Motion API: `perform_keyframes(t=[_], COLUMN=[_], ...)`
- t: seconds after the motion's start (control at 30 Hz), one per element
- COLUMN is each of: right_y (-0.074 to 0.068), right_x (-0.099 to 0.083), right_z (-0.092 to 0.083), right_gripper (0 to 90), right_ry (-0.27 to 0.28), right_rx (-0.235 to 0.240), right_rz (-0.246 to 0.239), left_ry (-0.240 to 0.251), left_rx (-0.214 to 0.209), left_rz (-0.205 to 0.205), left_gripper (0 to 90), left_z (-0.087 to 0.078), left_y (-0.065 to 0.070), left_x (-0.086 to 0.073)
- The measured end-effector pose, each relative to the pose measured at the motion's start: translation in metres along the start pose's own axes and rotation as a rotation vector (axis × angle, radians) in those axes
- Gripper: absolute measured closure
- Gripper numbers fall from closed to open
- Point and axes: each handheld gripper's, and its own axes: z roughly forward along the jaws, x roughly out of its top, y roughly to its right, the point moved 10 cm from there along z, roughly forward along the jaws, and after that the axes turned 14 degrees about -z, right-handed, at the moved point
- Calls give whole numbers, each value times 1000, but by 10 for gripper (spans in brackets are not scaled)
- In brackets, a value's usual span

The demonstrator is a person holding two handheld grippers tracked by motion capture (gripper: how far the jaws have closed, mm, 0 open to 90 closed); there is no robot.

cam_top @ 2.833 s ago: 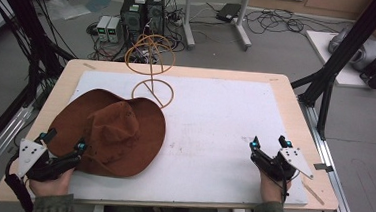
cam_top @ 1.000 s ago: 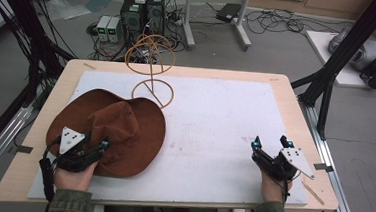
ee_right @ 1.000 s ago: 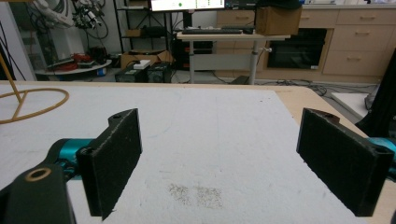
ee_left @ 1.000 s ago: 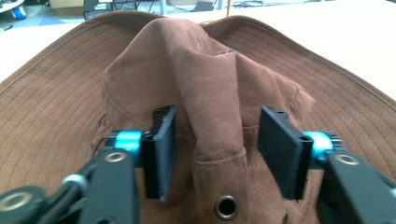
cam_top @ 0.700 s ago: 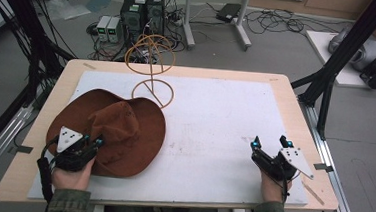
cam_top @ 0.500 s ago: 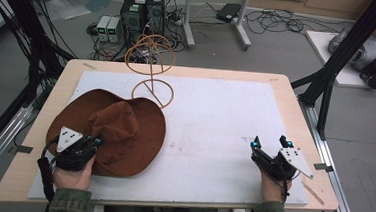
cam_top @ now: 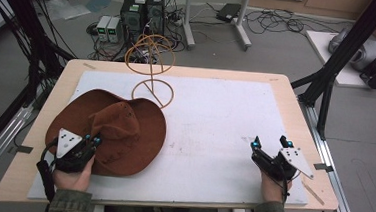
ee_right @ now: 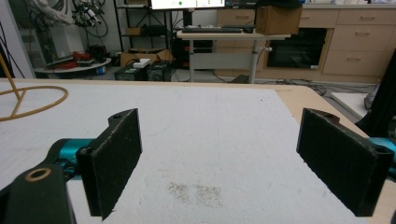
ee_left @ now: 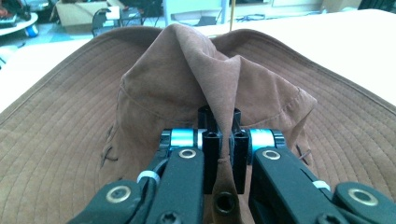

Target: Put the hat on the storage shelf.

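The left tongs (ee_left: 219, 123) have just been closing and now pinch a raised fold of the crown of the wide-brimmed brown suede hat (ee_left: 187, 88), the cloth squeezed between the pads. The hat (cam_top: 119, 131) lies brim-down on the white mat (cam_top: 215, 118) at the left of the wooden desk (cam_top: 296, 103), just beside the base ring of a yellow wire stand (cam_top: 152, 91). The right tongs (ee_right: 233, 163) gape wide and hold nothing, resting low over the mat at its right near corner.

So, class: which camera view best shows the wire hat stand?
The high view: the wire hat stand shows whole, ring base and looped top, behind the brown hat. The right gripper view catches part of its base ring; the left gripper view, a sliver.
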Motion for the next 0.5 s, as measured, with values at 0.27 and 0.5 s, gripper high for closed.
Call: perform_keyframes(t=[0.27,0.5], right_y=[0,0], right_x=[0,0], right_z=[0,1], right_gripper=[133,134], right_ry=[1,0], right_rx=[-2,-2], right_rz=[0,-3], left_ry=[41,85], left_rx=[-4,-27], left_rz=[28,38], left_gripper=[878,878], left_z=[-3,-7], left_y=[2,5], left_x=[4,9])
